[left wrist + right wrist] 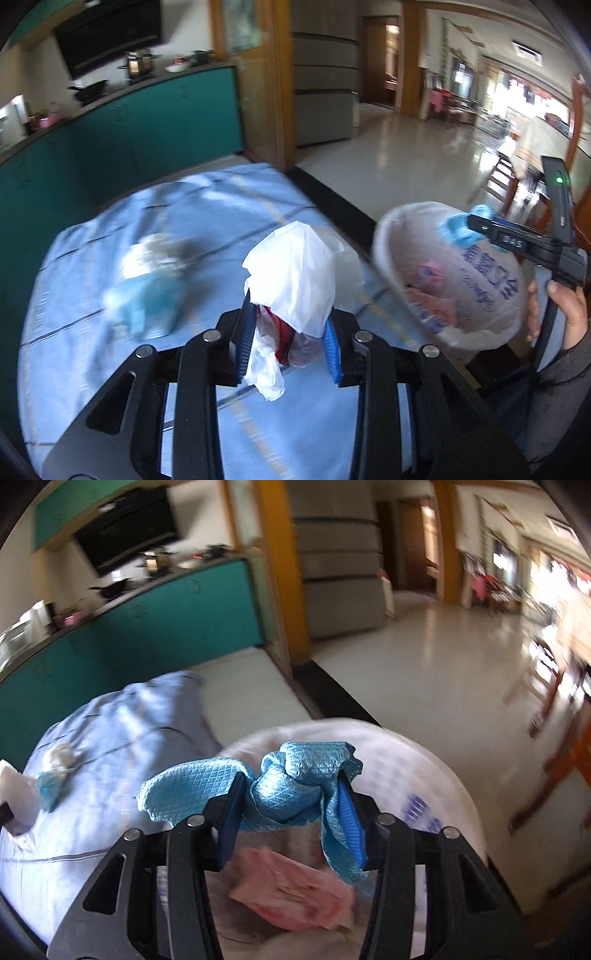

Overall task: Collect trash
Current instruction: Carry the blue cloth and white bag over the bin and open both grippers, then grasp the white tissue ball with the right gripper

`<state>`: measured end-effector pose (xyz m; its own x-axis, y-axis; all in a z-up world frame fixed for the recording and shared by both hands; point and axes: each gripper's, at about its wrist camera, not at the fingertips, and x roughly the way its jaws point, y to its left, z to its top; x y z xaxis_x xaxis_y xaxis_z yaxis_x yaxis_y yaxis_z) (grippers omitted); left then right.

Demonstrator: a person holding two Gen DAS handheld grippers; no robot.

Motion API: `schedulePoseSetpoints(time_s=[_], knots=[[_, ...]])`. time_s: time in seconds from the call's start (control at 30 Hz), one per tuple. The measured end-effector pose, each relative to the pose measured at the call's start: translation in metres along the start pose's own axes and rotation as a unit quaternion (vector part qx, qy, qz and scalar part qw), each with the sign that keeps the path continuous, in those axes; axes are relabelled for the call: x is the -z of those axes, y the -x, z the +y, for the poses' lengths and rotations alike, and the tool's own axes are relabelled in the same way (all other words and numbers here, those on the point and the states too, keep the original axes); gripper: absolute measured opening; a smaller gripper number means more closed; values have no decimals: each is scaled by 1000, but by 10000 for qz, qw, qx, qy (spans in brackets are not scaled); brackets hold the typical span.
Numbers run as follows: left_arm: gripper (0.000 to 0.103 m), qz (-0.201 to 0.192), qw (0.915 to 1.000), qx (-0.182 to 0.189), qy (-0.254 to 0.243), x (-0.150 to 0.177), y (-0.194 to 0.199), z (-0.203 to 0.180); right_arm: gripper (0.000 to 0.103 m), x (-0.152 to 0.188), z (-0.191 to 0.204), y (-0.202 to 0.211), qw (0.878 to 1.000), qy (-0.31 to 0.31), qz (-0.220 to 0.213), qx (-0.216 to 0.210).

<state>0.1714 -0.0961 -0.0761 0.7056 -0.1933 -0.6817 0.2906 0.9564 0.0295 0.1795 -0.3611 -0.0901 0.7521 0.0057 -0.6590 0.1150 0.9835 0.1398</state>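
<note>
My left gripper (pixel 290 338) is shut on a crumpled white plastic bag (pixel 299 273) with red print, held above the blue tablecloth (pixel 74 369). My right gripper (pixel 291 808) is shut on the knotted blue handle (pixel 291 779) of a translucent trash bag (pixel 417 775). That trash bag (pixel 450 280) hangs open to the right of the table in the left wrist view, with the right gripper (pixel 476 225) at its rim. A pink packet (pixel 295 893) lies inside it. A blurred heap of blue and white scraps (pixel 147 291) lies on the cloth; it also shows in the right wrist view (pixel 55 771).
Teal kitchen cabinets (pixel 147 122) with pots on the counter stand behind the table. A wooden door frame (pixel 277 85) and a grey refrigerator (pixel 325 74) are at the back. Shiny tiled floor (pixel 406 158) opens to the right, with wooden chairs (pixel 509 177) far right.
</note>
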Motion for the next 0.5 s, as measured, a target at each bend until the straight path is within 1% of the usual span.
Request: schedulePoseSetpoints(time_s=[0.03, 0.07, 0.1, 0.13, 0.2, 0.23, 0.27, 0.3, 0.33, 0.37, 0.4, 0.43, 0.47, 0.5], knots=[[33, 38, 9997, 233, -61, -4, -9, -14, 63, 1, -5, 0, 9999, -92, -2, 55], [33, 72, 9990, 434, -112, -7, -17, -27, 68, 1, -14, 3, 9995, -271, -65, 143], [33, 113, 9979, 616, -165, -10, -24, -38, 77, 0, -19, 6, 9990, -385, -142, 194], [33, 159, 9962, 822, -238, -12, -31, -53, 82, 0, -25, 10, 9980, -525, -258, 247], [34, 234, 9914, 1219, -412, -17, -45, -80, 83, -1, -33, 16, 9960, -737, -420, 277], [36, 268, 9895, 1335, -492, -19, -50, -89, 83, -1, -36, 18, 9944, -860, -515, 322], [41, 308, 9871, 1452, -599, -20, -56, -102, 83, -2, -39, 22, 9925, -974, -619, 398], [45, 326, 9858, 1506, -673, -19, -59, -110, 83, -4, -44, 24, 9911, -1053, -687, 440], [54, 324, 9846, 1534, -778, -19, -63, -119, 83, -4, -49, 27, 9884, -1200, -802, 468], [64, 298, 9846, 1501, -843, -18, -63, -124, 84, -4, -55, 29, 9862, -1323, -877, 461], [69, 270, 9852, 1440, -893, -17, -62, -126, 84, -4, -58, 32, 9844, -1415, -942, 453], [78, 190, 9866, 1334, -924, -15, -58, -126, 85, -4, -60, 34, 9832, -1469, -985, 445], [84, 112, 9875, 1265, -931, -13, -53, -123, 85, -4, -62, 35, 9820, -1521, -1029, 447], [86, 48, 9885, 1185, -941, -13, -50, -121, 88, -5, -63, 34, 9818, -1534, -1024, 448]])
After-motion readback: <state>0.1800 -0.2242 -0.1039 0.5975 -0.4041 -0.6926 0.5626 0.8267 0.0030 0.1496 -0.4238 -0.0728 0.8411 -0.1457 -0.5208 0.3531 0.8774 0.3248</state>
